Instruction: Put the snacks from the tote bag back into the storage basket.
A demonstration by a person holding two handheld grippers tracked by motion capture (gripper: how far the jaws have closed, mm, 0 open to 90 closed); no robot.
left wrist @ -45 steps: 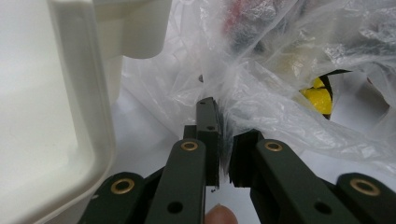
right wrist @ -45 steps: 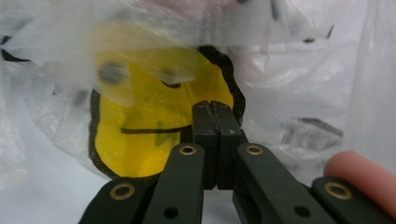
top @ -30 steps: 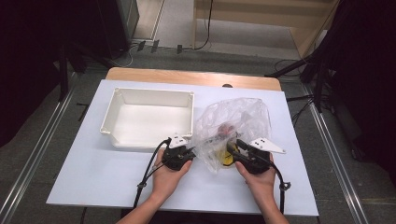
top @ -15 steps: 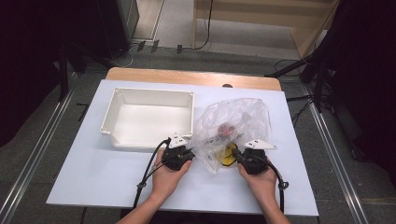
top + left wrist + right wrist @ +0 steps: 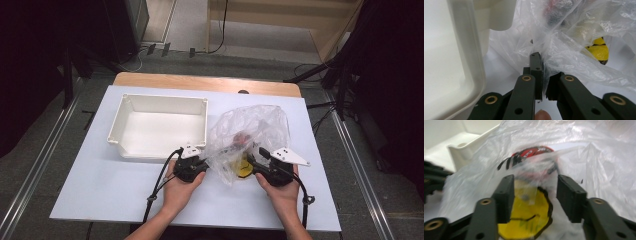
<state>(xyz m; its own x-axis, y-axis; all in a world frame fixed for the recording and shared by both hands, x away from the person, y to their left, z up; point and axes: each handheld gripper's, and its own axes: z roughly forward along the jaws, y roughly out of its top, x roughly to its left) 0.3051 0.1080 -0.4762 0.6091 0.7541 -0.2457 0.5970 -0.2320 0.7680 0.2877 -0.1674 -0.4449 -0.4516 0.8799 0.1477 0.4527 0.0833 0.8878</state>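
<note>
One plastic bag (image 5: 252,132), perhaps two patches inside

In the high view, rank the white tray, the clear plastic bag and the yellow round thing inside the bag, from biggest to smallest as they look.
1. white tray
2. plastic bag, looks a little smaller than the tray
3. yellow round thing, by far the smallest

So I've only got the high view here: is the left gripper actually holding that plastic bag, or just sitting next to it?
Observer: Holding it. In the left gripper view, the left gripper has its jaws shut on a fold of the plastic bag.
Operator: And the right one?
Observer: The right gripper has just been opening; film lies between its jaws, unpinched.
Operator: What's the yellow thing inside?
Observer: A round yellow patch with a drawn smile.
</note>
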